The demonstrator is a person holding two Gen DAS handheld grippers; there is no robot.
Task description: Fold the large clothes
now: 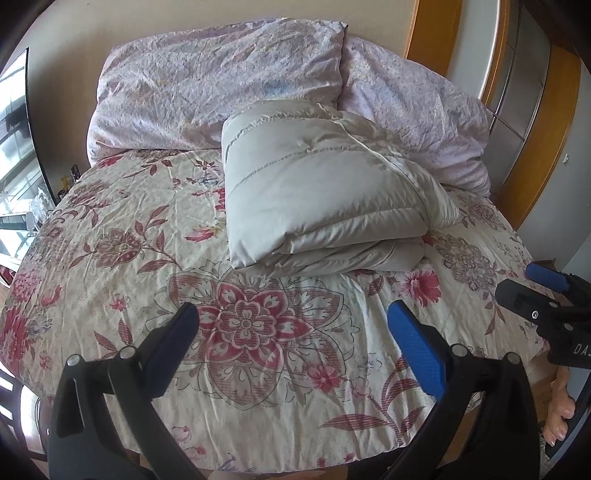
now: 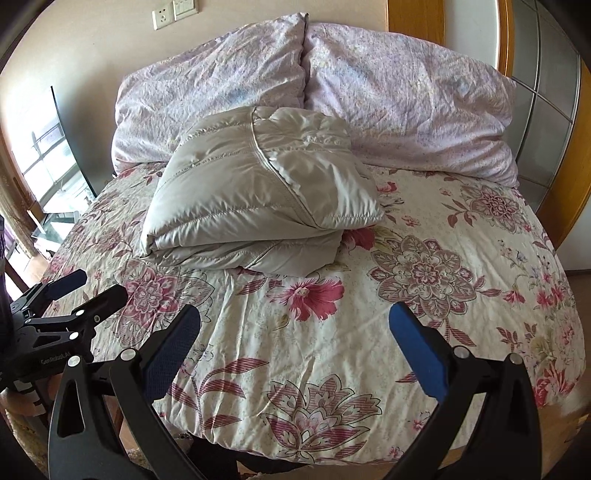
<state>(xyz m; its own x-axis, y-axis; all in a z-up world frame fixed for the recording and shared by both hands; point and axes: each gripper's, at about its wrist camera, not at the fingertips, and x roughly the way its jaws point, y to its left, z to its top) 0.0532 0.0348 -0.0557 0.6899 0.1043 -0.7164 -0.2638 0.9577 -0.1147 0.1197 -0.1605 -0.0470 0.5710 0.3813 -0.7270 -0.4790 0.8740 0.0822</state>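
A beige quilted down jacket (image 1: 314, 192) lies folded into a thick bundle on the floral bedspread (image 1: 147, 258), toward the head of the bed. It also shows in the right wrist view (image 2: 258, 199). My left gripper (image 1: 291, 332) is open and empty, held above the foot end of the bed, well short of the jacket. My right gripper (image 2: 295, 332) is open and empty, likewise back from the jacket. The right gripper shows at the right edge of the left wrist view (image 1: 546, 291), and the left gripper at the left edge of the right wrist view (image 2: 66, 295).
Two pale lilac pillows (image 1: 221, 81) (image 2: 406, 99) lean against the wall behind the jacket. A wooden door frame (image 1: 535, 147) stands to the right of the bed. A dark screen (image 1: 33, 122) and a window are on the left. A wall socket (image 2: 162, 16) is above the pillows.
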